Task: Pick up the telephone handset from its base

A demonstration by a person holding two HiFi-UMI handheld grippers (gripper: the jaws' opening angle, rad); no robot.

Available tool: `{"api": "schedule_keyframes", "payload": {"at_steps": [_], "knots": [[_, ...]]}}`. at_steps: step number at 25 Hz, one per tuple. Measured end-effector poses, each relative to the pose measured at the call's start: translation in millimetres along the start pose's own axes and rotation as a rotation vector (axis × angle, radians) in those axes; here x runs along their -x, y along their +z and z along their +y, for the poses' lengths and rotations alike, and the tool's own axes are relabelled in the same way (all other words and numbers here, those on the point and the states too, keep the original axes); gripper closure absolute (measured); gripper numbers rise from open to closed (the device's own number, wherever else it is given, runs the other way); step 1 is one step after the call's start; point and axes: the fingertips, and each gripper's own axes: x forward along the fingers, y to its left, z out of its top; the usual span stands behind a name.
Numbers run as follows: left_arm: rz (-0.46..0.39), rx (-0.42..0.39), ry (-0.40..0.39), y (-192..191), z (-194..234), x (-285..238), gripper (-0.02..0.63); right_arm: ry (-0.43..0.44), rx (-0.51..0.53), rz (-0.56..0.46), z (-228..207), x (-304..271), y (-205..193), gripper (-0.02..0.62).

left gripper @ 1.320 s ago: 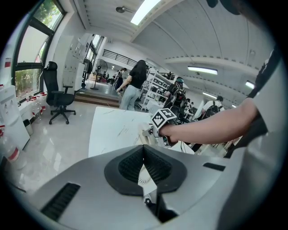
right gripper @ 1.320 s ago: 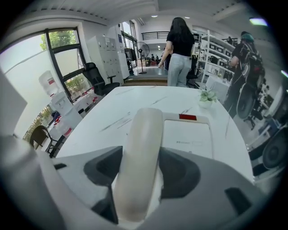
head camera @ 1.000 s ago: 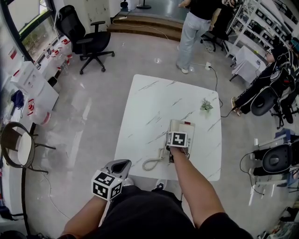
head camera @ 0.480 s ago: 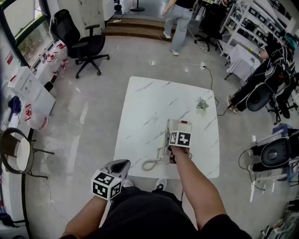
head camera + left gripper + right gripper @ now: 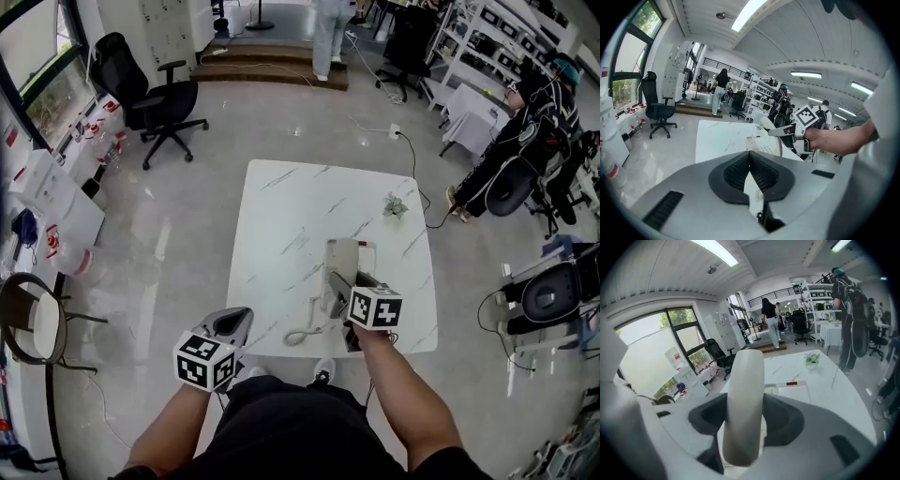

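**Handset Held Clear of Base: Handling Notes**

**Position.** The handset (image 5: 746, 376) stood in the air above the table (image 5: 281, 216), at 6 o'clock from the base (image 5: 345, 255) and toward the near edge. From the left gripper view it appeared clear of the base. The coiled cord (image 5: 302, 330) lay on the table at 7 o'clock from the base. A small plant (image 5: 395, 205) sat well apart at 2 o'clock.

**Right gripper.** The right gripper (image 5: 746, 420) pinched the handset across its shaft, one pad on each side. Its jaws had just been closing a little, with the handset between them. Most of the shaft stuck out beyond the pads.

**Left gripper.** The left gripper (image 5: 750, 161) hung off the table's near edge at 7 o'clock. Its jaws were pressed together on nothing.

**Handling properties (judged).**
- Weight: probably light, a hollow plastic shell.
- Stiffness: rigid, so it should not give under the pads.
- Surface: smooth and rounded, so likely to slip or roll if pinched loosely.
- Cord: springy, and likely to pull back toward the base as the handset rises.

**Recommended hold (judged).** Take the straight middle of the shaft, across its narrow width. The present hold looked nearer one end than the middle, so the free end could swing.
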Motion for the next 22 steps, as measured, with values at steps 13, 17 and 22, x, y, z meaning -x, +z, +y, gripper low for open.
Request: {"api": "schedule_keyframes", "payload": {"at_steps": [13,17,22], "knots": [[-0.035,-0.088,-0.092,29.1,-39.0,-9.6,0.604,0.053,0.109,-0.249,19.5,128.5,5.1,0.371],[-0.027,-0.103,-0.109,30.6,-50.9,-12.0,0.604,0.023,0.105,-0.278,9.0,156.7,-1.5,0.371],[-0.015,-0.125,-0.124,28.3,-61.5,-15.0,0.604,-0.002,0.085,-0.300,-3.2,178.7,-11.8,0.371]]}}
